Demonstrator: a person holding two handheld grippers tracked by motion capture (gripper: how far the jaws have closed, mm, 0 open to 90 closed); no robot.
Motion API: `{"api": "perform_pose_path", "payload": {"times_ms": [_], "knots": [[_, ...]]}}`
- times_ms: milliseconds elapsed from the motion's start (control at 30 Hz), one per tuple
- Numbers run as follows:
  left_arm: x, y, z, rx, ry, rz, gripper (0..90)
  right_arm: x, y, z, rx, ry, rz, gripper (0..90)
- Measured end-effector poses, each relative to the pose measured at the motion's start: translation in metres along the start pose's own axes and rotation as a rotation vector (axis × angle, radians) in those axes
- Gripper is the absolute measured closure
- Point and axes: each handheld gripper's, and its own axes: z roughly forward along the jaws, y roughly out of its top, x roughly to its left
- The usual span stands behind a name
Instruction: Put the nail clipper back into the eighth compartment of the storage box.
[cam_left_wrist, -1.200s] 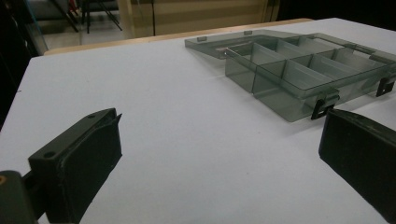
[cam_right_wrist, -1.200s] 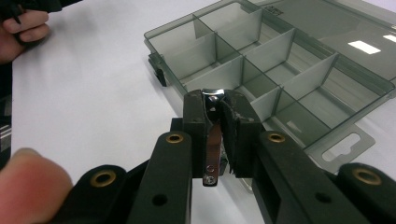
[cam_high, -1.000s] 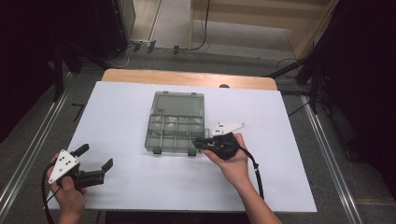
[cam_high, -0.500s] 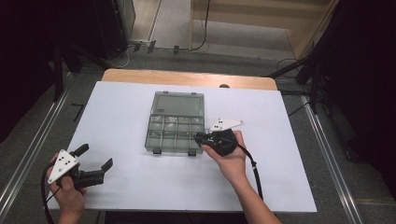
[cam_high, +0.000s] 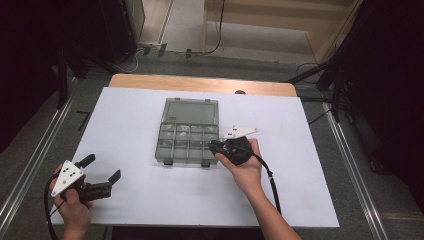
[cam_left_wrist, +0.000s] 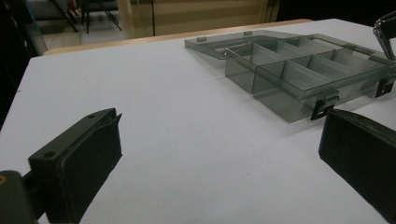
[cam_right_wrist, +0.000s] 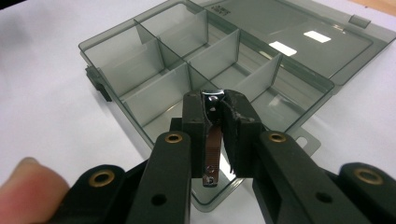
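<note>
The right gripper (cam_right_wrist: 215, 135), black and two-jawed, has its jaws pressed onto a small metal nail clipper (cam_right_wrist: 213, 140), which stands on edge between the pads with its chrome head toward the fingertips and its ridged file face showing in the gap. In the right gripper view the clipper hangs over the near row of a smoky grey transparent plastic organiser box (cam_right_wrist: 154, 70), above the compartment at that row's end nearest the gripper; whether it touches the box floor cannot be told. The box lies open, its flat lid (cam_right_wrist: 299, 42) folded back on the far side, and thin dividers split the tray into two rows of compartments.

In the high view the right gripper (cam_high: 216, 146) sits at the box's (cam_high: 172, 132) front right corner, held by the person's right hand (cam_high: 245, 167), with the grey three-cornered plate on top and the cable trailing back along the forearm. The box rests near the middle of the white table top (cam_high: 130, 115), its black latches facing the person.

The left gripper (cam_high: 102, 169), in the left hand (cam_high: 72, 207), rests low at the table's front left, well apart from the box. Its jaws are spread wide with nothing between them; the left gripper view shows bare white surface between the two black pads (cam_left_wrist: 84, 158), and the box (cam_left_wrist: 299, 74) beyond at the upper right.
</note>
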Motion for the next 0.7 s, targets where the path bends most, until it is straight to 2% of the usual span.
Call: {"api": "perform_pose_path", "payload": {"times_ms": [33,67,167,267,333,433,500,600,700], "knots": [[0.0,0.0,0.0,0.0,-0.001,0.001,0.0,0.0,0.0,0.0,0.001,-0.001,0.005,74.3],[0.0,0.0,0.0,0.0,0.0,0.001,0.0,0.0,-0.001,0.0,-0.002,0.008,0.016,64.4],[0.0,0.0,0.0,-0.001,-0.002,0.0,0.0,0.0,-0.001,-0.002,-0.01,0.021,0.03,48.3],[0.0,0.0,0.0,-0.001,-0.002,0.0,0.0,0.0,-0.002,-0.006,-0.043,0.024,0.039,31.8],[0.0,0.0,0.0,-0.001,-0.002,0.0,0.0,-0.001,-0.003,-0.01,-0.072,0.029,0.052,15.2],[0.0,0.0,0.0,-0.001,-0.001,0.0,0.0,-0.002,-0.007,-0.017,-0.122,0.029,0.067,3.1],[0.0,0.0,0.0,0.0,-0.001,0.0,0.0,-0.004,-0.009,-0.022,-0.144,0.033,0.078,0.0],[0.0,0.0,0.0,0.002,-0.001,0.001,0.0,-0.005,-0.014,-0.03,-0.182,-0.007,0.073,0.0],[-0.001,0.0,0.0,0.003,0.001,0.002,0.0,-0.007,-0.019,-0.039,-0.206,-0.017,0.069,0.0]]}}
